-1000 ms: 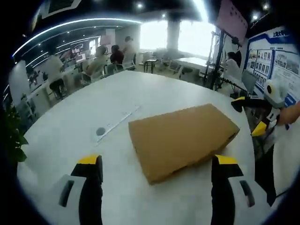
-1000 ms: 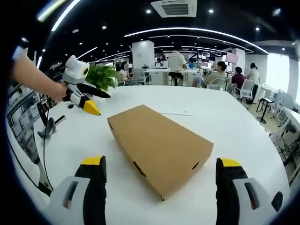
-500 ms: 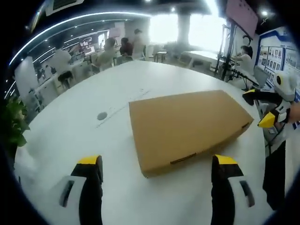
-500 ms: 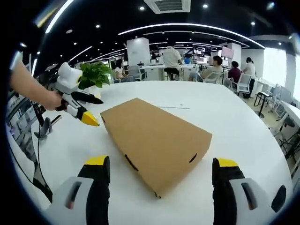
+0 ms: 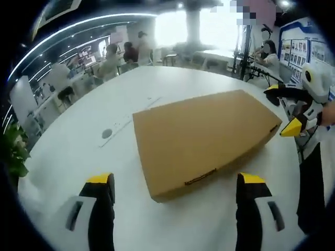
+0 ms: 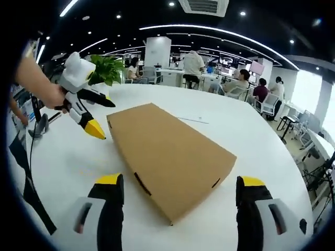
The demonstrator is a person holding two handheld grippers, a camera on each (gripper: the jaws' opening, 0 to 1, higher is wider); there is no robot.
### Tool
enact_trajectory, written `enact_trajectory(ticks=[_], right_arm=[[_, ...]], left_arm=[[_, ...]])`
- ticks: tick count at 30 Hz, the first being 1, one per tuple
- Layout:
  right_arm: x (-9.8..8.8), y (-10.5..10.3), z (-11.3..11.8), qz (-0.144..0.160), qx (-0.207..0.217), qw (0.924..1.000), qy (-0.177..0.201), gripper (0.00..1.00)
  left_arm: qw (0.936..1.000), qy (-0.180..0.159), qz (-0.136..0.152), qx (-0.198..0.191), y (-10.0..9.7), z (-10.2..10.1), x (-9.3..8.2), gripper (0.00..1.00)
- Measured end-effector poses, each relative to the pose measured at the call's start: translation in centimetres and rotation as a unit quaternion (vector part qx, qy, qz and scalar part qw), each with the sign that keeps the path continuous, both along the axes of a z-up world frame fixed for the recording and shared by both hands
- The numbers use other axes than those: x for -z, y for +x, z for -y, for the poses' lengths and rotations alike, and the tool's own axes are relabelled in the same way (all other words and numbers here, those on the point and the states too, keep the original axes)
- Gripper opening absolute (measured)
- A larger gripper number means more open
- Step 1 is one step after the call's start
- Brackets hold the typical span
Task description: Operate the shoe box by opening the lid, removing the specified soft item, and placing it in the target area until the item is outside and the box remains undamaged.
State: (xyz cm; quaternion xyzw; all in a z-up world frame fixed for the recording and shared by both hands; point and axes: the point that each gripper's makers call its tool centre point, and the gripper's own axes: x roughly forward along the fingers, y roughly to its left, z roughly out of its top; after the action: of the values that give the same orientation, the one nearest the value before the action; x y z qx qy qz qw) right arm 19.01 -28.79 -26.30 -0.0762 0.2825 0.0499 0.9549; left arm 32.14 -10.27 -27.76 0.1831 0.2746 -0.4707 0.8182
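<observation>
Left gripper view: closed shoe box [image 5: 201, 138] just ahead of both spread-jawed tools, unheld.

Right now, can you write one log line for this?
box: shut, flat on table | left gripper: open, near box, not touching | right gripper: open, near box, not touching | stage: lid not opened

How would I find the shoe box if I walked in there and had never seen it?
Look for the big white table in the middle of the office. The shoe box lies flat on it, between the two yellow-tipped claws, the left claw and the right claw. It is plain brown cardboard with its lid shut, and the biggest thing on the table.
</observation>
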Motion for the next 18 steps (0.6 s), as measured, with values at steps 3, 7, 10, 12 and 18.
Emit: enact_trajectory(ticks=[3,7,10,12,18], right_arm=[[0.4,0.0,-0.5,-0.016,-0.013,0.9998,-0.003,0.83],[0.6,0.1,-0.5,-0.021,-0.011,0.9997,0.004,0.83],[0.2,0.5,-0.8,0.002,-0.019,0.9998,0.003,0.83],[0.1,0.6,-1.2,0.011,-0.029,0.9995,-0.002,0.84],[0.5,0.5,-1.9,0.007,-0.025,0.9995,0.02,0.92]], left_arm=[[0.9987,0.022,-0.039,-0.025,-0.1,-0.7,1.2,0.99],[0.9996,0.016,0.004,-0.021,0.5,0.0,0.9,0.99],[0.9983,0.047,-0.028,-0.019,-0.4,0.1,2.3,0.99],[0.9983,0.054,-0.018,-0.01,-0.5,0.2,2.6,0.99],[0.9992,0.039,-0.007,0.008,-0.6,0.9,2.0,0.93]])
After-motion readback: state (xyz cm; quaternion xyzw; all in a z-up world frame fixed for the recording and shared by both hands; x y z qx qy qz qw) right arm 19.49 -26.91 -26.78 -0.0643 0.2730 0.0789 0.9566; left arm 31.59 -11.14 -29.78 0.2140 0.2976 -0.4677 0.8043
